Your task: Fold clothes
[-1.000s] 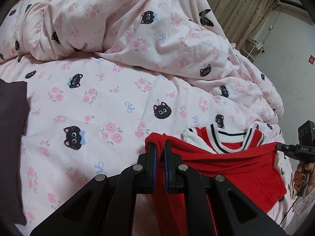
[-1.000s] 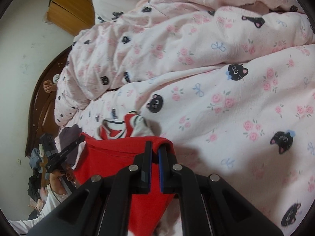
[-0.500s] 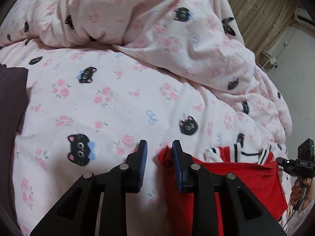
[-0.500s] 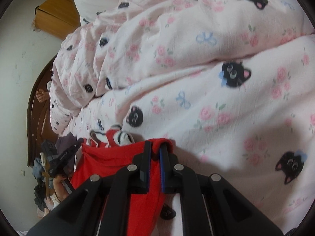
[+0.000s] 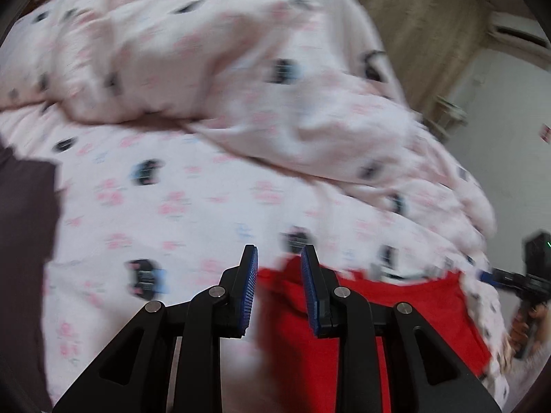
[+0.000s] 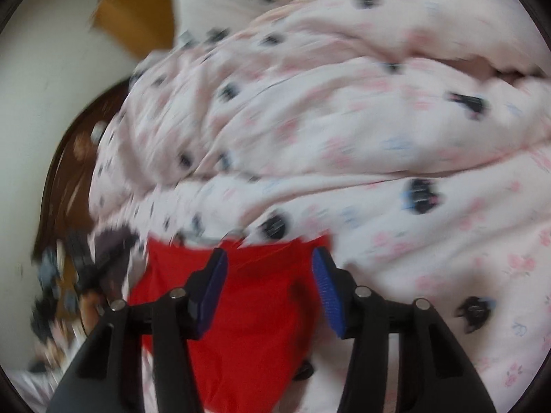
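Observation:
A red garment (image 5: 406, 313) with a striped white collar lies folded on the pink bed sheet (image 5: 172, 213). My left gripper (image 5: 279, 258) stands open just above the garment's left corner, its pads clear of the cloth. In the right wrist view the same red garment (image 6: 255, 296) fills the lower middle. My right gripper (image 6: 270, 261) hovers over its upper edge with its jaws opening, the cloth below them and not pinched. Both views are blurred by motion. The right gripper's body (image 5: 530, 275) shows at the far right of the left wrist view, in a hand.
A bunched pink duvet (image 5: 241, 79) with black cat prints is heaped across the back of the bed. A dark cloth (image 5: 20, 241) lies at the left edge. A wooden headboard (image 6: 65, 158) and a wooden cabinet (image 6: 137, 13) stand beyond the bed.
Both grippers held corners of the red garment a second ago and have let go. The left opened first, then the right. Both have lifted off the cloth, which stays on the bed.

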### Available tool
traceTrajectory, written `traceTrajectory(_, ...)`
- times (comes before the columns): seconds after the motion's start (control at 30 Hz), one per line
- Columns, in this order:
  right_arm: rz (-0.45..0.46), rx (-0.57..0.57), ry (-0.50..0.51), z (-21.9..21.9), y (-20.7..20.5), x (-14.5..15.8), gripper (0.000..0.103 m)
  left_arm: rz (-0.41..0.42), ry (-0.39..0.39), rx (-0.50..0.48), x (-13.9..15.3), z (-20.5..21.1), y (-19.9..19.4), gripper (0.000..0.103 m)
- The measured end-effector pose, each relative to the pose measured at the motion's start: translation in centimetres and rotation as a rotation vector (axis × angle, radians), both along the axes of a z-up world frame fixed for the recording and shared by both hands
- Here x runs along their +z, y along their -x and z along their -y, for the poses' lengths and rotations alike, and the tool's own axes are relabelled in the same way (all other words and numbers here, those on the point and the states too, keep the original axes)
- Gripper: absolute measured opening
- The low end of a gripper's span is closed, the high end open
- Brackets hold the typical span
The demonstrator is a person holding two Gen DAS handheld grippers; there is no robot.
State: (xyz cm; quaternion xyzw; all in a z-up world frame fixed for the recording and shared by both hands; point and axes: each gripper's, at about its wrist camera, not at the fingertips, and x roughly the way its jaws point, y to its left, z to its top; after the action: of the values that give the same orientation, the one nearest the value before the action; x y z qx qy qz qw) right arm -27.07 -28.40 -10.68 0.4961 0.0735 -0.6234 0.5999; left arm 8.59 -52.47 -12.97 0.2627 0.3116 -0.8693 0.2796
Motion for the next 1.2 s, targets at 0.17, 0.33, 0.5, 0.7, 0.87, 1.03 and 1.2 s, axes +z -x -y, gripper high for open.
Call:
traceTrajectory(0.17,-0.163,0.177,-0.026,2.8,-6.2,0.2,0.045,0.062,0.069,-0.117,0.8,-3.6,2.5,0.022)
traceTrajectory(0.33,-0.313,0.298,-0.094,5.1,-9.9,-0.7,0.045,0.135,0.069,-0.187,0.3,-6.0,3.2,0.022)
traceTrajectory(0.5,-0.317,0.377,-0.175,6.6,-10.7,-2.4,0.045,0.189,0.066,-0.252,-0.4,-7.2,3.8,0.022)
traceTrajectory(0.7,-0.476,0.301,-0.219,7.2,-9.0,-2.4,0.043,0.241,0.055,-0.24,-2.0,-6.8,4.1,0.022)
traceTrajectory(0.87,-0.59,0.464,-0.212,7.4,-10.4,-1.6,0.039,0.242,0.04,-0.233,-2.4,-6.3,4.0,0.022)
traceTrajectory(1.03,-0.695,0.598,-0.258,8.0,-11.6,-1.9,0.027,0.251,0.04,-0.233,-2.6,-6.2,4.0,0.022)
traceTrajectory(1.2,-0.73,0.648,-0.313,8.3,-11.4,-2.6,0.028,0.258,0.04,-0.234,-2.6,-6.2,4.0,0.023)
